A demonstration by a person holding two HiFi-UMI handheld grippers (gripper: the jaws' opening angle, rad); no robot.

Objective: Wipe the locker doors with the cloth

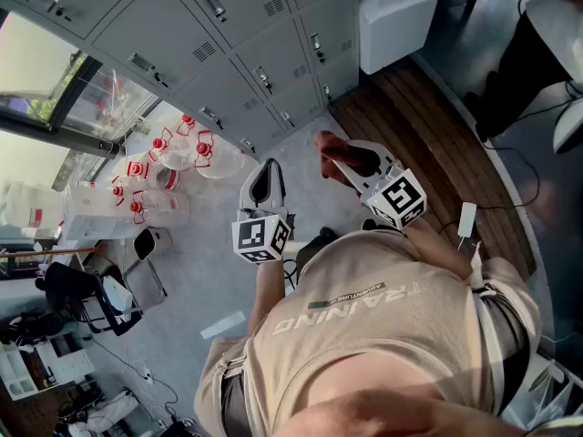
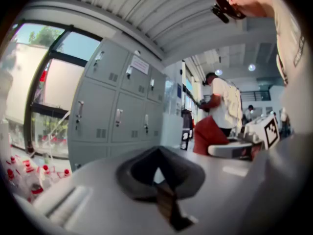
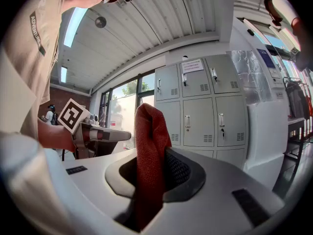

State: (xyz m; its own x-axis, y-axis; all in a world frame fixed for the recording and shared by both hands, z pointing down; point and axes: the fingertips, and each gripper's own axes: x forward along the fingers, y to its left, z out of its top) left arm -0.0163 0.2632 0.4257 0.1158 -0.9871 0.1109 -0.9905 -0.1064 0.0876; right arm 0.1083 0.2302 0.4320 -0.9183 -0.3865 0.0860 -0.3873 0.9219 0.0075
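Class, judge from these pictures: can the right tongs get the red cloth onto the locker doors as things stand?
Probably yes, after stepping closer. The right tongs are shut on the cloth, and the right gripper view shows nothing between it and the locker doors; they just aren't touching yet.

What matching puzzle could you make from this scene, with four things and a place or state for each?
Things:
1. red cloth
2. left gripper
3. locker doors
4. red-capped bottles

Places or states:
A. standing on the floor by the window
B. grey and closed
C. clamped in the right gripper
D. jaws together, holding nothing

Pairs: 1-C, 2-D, 3-B, 4-A
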